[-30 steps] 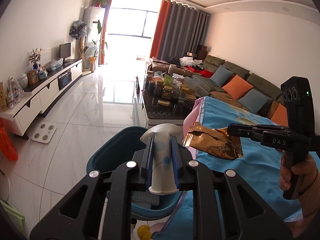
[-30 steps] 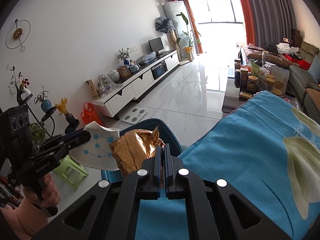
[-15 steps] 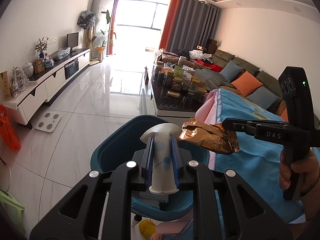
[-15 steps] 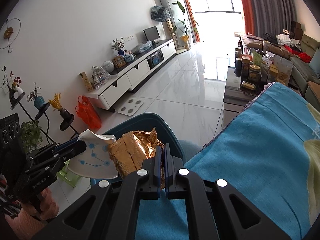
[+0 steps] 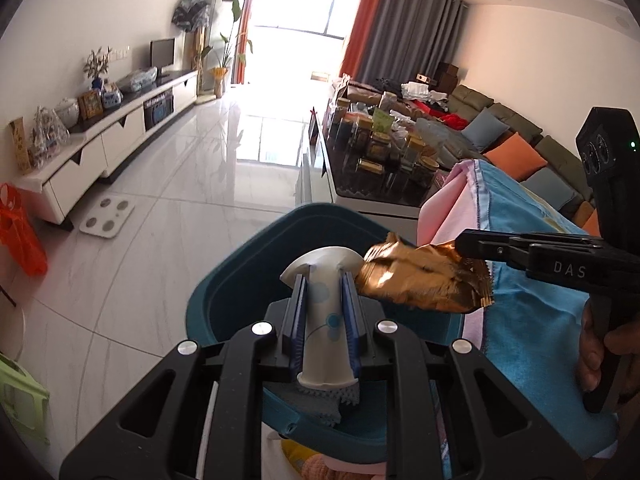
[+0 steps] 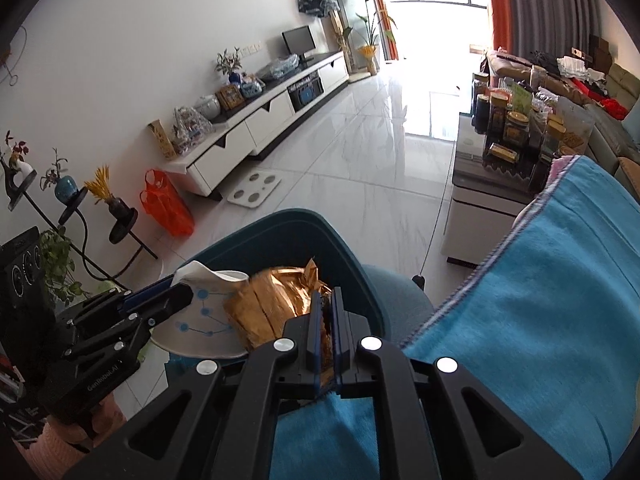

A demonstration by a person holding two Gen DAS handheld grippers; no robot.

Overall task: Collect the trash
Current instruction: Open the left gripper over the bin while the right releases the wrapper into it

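- The left gripper (image 5: 324, 312) is closed on a crushed paper cup (image 5: 326, 320); the cup is clamped across its flattened body, with the flared rim ahead of the fingertips and the base toward the gripper body.
- The right gripper (image 6: 325, 320) holds a gold foil wrapper (image 6: 272, 304) by one end. Its jaws are opening at this moment, with the wrapper's edge between the pads and a narrow gap showing.
- Both items are held over the teal bin (image 5: 224, 280), which lies directly below and ahead of both grippers. This placement is judged to allow each piece to fall into the bin on release.
- The wrapper extends forward and to the left of the right gripper, toward the cup; the two items appear to be touching or just apart.
- The blue cloth (image 6: 540, 320) lies to the right of and below the right gripper, beside the bin.
- Release of the wrapper is judged to be the step in hand; the cup has not yet been released.
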